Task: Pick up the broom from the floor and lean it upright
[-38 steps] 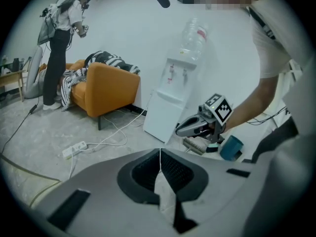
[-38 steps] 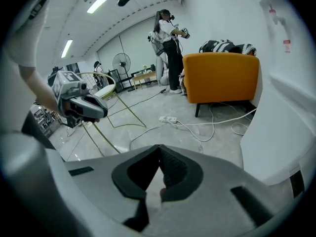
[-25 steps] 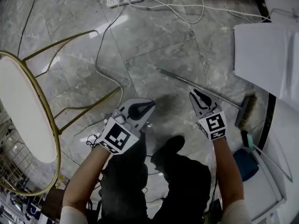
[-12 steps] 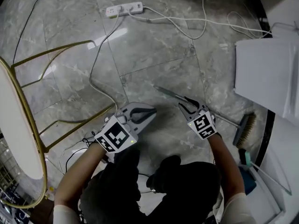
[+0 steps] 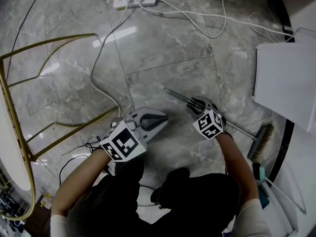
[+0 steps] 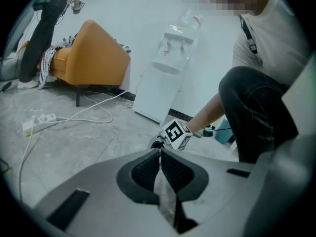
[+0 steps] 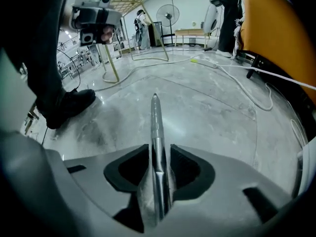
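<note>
Currently the broom (image 5: pixel 260 141) lies flat on the floor (image 5: pixel 163 48), not yet lifted. Its handle (image 7: pixel 156 122) runs between the jaws of the right gripper (image 5: pixel 197 104), which have just been opening and stand apart on either side of it (no pad pressing, as far as we see). The left gripper (image 5: pixel 157 120) hangs nearby, jaws together and empty. We judge that grasping, lifting and leaning all remain.
</note>
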